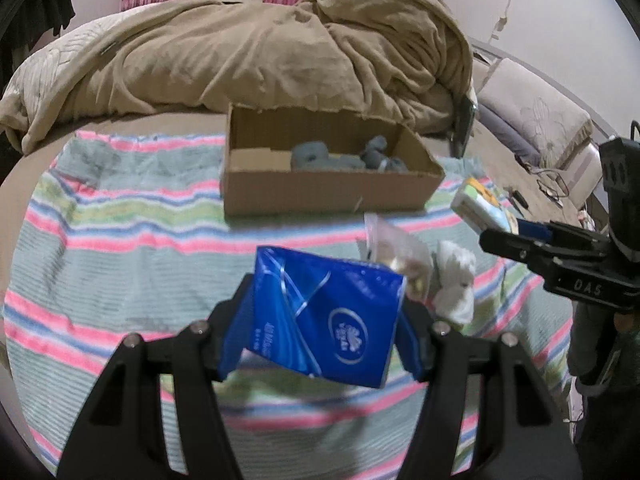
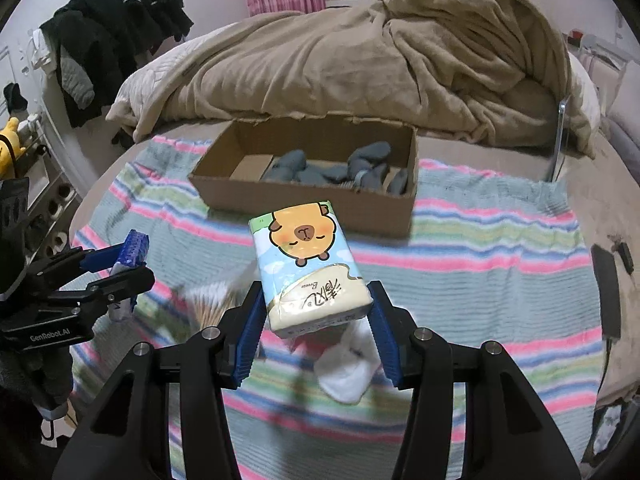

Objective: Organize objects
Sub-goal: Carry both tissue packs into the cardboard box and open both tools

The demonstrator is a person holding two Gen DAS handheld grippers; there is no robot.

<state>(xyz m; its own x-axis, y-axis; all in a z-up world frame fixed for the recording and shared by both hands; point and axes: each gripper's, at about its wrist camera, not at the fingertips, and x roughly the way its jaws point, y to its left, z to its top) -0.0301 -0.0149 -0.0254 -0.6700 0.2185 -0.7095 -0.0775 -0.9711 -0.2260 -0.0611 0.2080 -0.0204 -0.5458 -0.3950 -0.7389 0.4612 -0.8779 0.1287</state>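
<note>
My left gripper (image 1: 326, 320) is shut on a blue tissue pack (image 1: 324, 320) and holds it above the striped blanket (image 1: 120, 240). My right gripper (image 2: 316, 320) is shut on a tissue pack with a cartoon capybara (image 2: 308, 268), also held above the blanket (image 2: 480, 264); it shows at the right in the left wrist view (image 1: 480, 204). An open cardboard box (image 1: 320, 192) with several grey socks (image 1: 340, 156) stands beyond on the bed, also in the right wrist view (image 2: 312, 200). A white sock (image 2: 348, 372) and a clear bag of cotton swabs (image 1: 396, 248) lie on the blanket.
A bunched tan blanket (image 1: 260, 48) fills the bed behind the box. Dark clothes (image 2: 116, 28) hang at the left. A pillow (image 1: 536, 120) and cables lie at the right. A dark device (image 2: 606, 292) lies at the blanket's right edge.
</note>
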